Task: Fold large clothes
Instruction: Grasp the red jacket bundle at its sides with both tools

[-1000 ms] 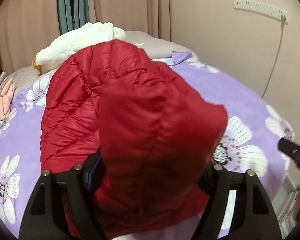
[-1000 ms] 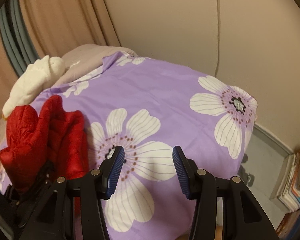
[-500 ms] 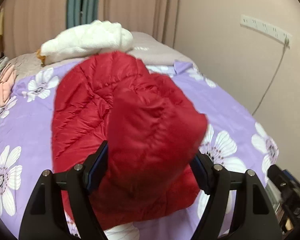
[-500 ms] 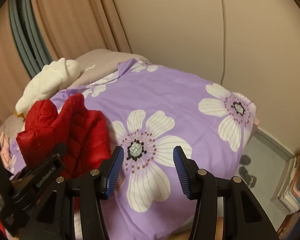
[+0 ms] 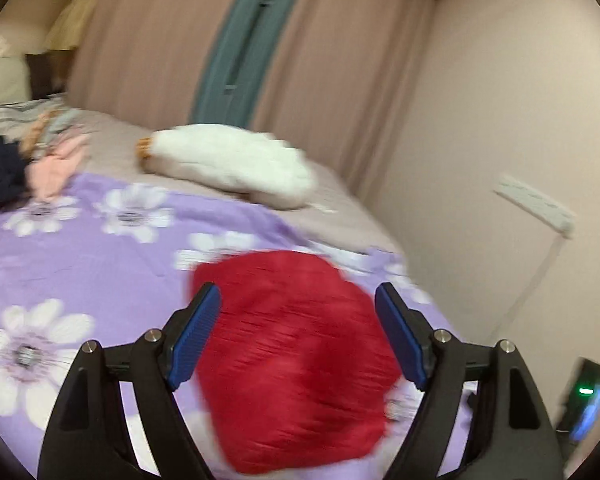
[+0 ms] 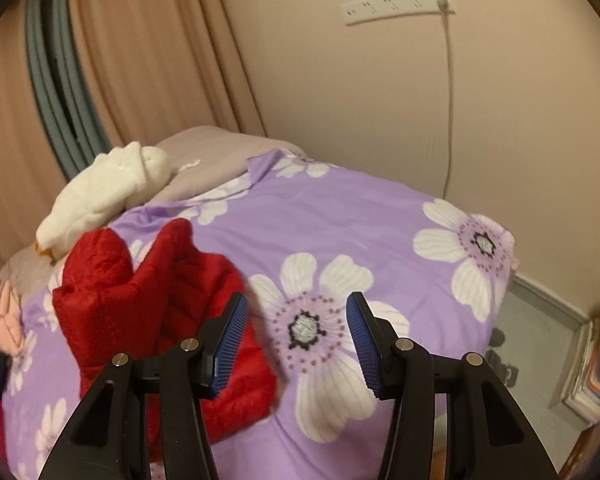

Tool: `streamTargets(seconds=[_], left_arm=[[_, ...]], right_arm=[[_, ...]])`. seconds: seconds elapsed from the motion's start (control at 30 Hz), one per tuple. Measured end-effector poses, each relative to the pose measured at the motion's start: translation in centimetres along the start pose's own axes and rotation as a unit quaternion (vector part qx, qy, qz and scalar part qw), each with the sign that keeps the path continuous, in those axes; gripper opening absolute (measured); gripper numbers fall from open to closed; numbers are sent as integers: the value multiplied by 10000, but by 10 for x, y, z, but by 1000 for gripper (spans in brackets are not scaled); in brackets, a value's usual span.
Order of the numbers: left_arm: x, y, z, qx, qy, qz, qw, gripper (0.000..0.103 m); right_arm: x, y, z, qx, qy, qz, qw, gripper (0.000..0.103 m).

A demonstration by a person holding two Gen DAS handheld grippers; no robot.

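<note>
A red quilted puffer jacket (image 5: 300, 352) lies bunched in a folded heap on the purple flowered bed cover (image 5: 100, 256). In the left wrist view it is blurred and sits below and beyond my open left gripper (image 5: 298, 336), whose blue pads hold nothing. In the right wrist view the jacket (image 6: 148, 308) lies at the left, with part of it sticking up. My right gripper (image 6: 298, 340) is open and empty above a white flower print, to the right of the jacket.
A white fluffy garment (image 5: 236, 168) lies on the grey sheet near the curtains. Pink and dark clothes (image 5: 40, 164) are piled at the far left. The wall with a power strip (image 6: 396, 6) and cable runs along the bed's right side. Books (image 6: 592, 376) stand on the floor.
My left gripper has let go of the red jacket and lifted away; the jacket now lies on the bed. The right gripper has stayed open and risen slightly.
</note>
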State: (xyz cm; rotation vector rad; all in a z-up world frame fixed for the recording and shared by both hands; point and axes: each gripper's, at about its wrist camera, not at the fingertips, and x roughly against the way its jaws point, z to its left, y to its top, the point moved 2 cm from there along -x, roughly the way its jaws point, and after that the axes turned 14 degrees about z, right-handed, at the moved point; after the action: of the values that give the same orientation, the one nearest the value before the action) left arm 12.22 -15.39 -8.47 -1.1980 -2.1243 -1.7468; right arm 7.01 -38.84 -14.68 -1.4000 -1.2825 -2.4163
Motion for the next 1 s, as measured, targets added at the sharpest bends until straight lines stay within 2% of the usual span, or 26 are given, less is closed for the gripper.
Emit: streamTargets(seconds=[0.07, 0.13, 0.23, 0.37, 0.5, 0.63, 0.7, 0.77, 0.83, 0.9, 1.0], left_arm=[[-14, 6, 28, 156, 851, 85, 9962, 78], [-22, 7, 50, 318, 1290, 38, 9911, 78], [-36, 4, 78, 569, 1606, 108, 9853, 77], [-62, 3, 93, 655, 1793, 377, 9809, 76], [-78, 13, 99, 661, 1821, 378, 9803, 76], [-91, 22, 103, 566, 2019, 398, 9769, 76], [-98, 22, 104, 556, 1985, 471, 9774, 76], [-103, 21, 106, 569, 1893, 554, 9787, 76], [-107, 21, 107, 546, 1895, 543, 9789, 77], [-112, 22, 108, 457, 1944, 548, 9783, 77], [-123, 24, 109, 508, 1940, 672, 9774, 77]], right_arm=[[0, 2, 11, 109, 120, 17, 9999, 51], [0, 5, 24, 197, 181, -34, 9996, 51], [3, 10, 43, 307, 249, -130, 9991, 51], [1, 25, 73, 474, 464, -129, 9977, 52], [0, 45, 114, 744, 533, -287, 9954, 52], [-14, 63, 150, 697, 829, -209, 9939, 65], [-28, 69, 171, 766, 959, -177, 9923, 66], [-47, 73, 195, 987, 736, -77, 9924, 65], [-73, 73, 206, 1238, 226, 24, 9920, 65], [-91, 72, 197, 1158, -22, 42, 9933, 66], [-110, 76, 176, 923, -97, 235, 9954, 66]])
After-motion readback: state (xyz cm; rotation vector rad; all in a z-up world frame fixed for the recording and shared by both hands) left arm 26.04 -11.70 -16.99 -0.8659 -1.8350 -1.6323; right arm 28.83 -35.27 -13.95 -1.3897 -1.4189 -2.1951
